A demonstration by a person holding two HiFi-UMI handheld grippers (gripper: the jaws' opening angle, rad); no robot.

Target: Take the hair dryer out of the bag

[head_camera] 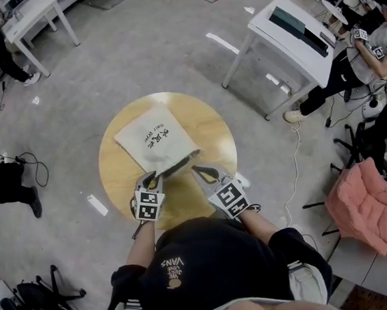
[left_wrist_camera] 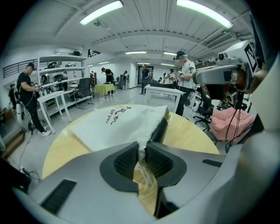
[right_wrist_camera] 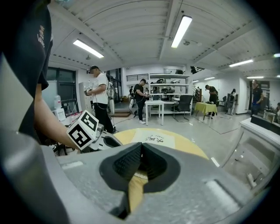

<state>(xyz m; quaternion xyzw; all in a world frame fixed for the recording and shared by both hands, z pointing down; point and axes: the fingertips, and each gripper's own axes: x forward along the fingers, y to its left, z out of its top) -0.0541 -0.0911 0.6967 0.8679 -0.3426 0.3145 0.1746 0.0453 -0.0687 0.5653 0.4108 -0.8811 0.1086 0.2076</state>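
Observation:
A white cloth bag (head_camera: 154,140) with dark print lies flat on the round wooden table (head_camera: 212,132), its mouth toward me. Something dark (left_wrist_camera: 160,127) shows inside the mouth; I cannot tell whether it is the hair dryer. My left gripper (head_camera: 153,180) is at the mouth's left corner, and in the left gripper view the left gripper (left_wrist_camera: 141,153) is shut on the bag's edge (left_wrist_camera: 142,146), with cloth pinched between the pads. My right gripper (head_camera: 198,171) is at the mouth's right corner. In its own view the right gripper (right_wrist_camera: 140,154) is shut with nothing between the jaws.
White desks stand at the back left (head_camera: 31,13) and back right (head_camera: 291,34), with people working at them. A pink cushion (head_camera: 363,202) lies on a chair to the right. Cables (head_camera: 294,168) trail across the grey floor around the table.

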